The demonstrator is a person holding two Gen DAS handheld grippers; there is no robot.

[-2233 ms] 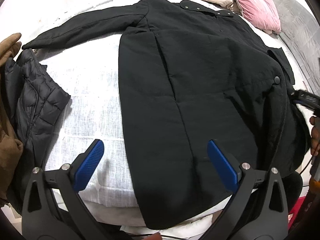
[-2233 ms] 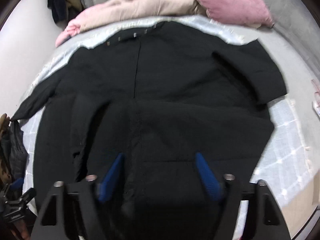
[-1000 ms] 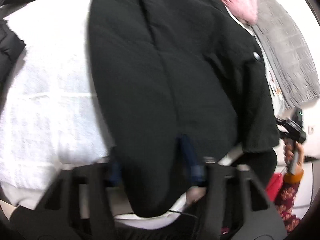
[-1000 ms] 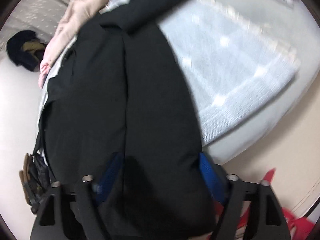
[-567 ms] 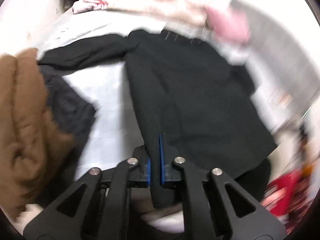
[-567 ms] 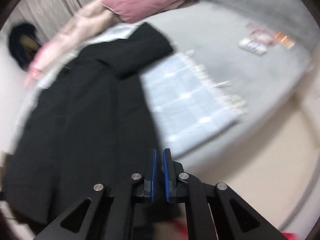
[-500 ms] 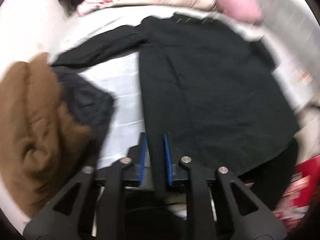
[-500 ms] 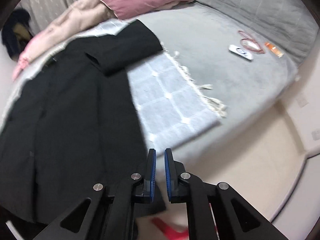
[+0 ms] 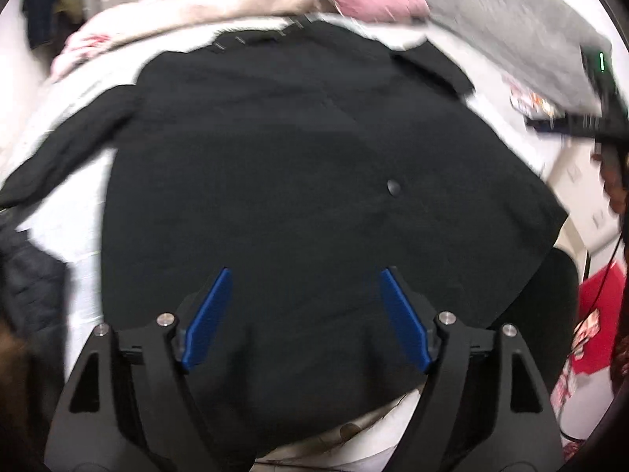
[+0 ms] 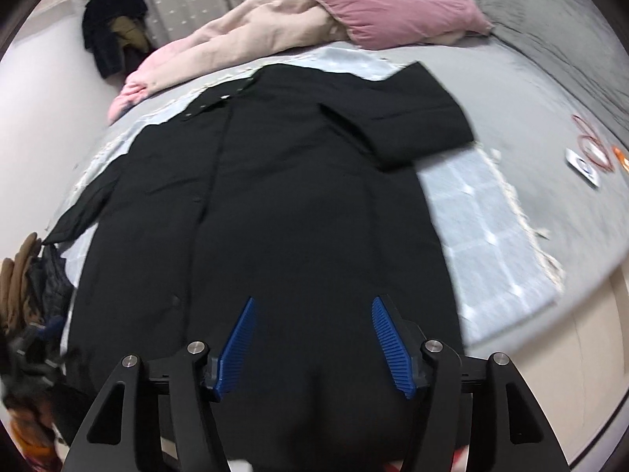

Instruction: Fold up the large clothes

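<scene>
A long black coat [image 9: 298, 165] lies spread flat on the bed, collar at the far end, hem toward me, one sleeve stretched out left. It also fills the right wrist view [image 10: 283, 204], with its right sleeve folded across at the upper right. My left gripper [image 9: 304, 314] is open and empty above the coat's hem. My right gripper [image 10: 312, 338] is open and empty above the hem too. The right gripper also shows at the right edge of the left wrist view [image 9: 601, 118].
A pink pillow [image 10: 393, 4] and a beige-pink quilt [image 10: 236, 47] lie at the head of the bed. A brown garment and a dark quilted jacket [image 10: 35, 275] lie at the left. Small items [image 10: 589, 153] rest on the grey bedspread at the right. The bed edge drops to the floor near me.
Both grippers were shut on the coat's hem half a second ago and are now open. The hem lies flat on the bed and both grippers hang above it.
</scene>
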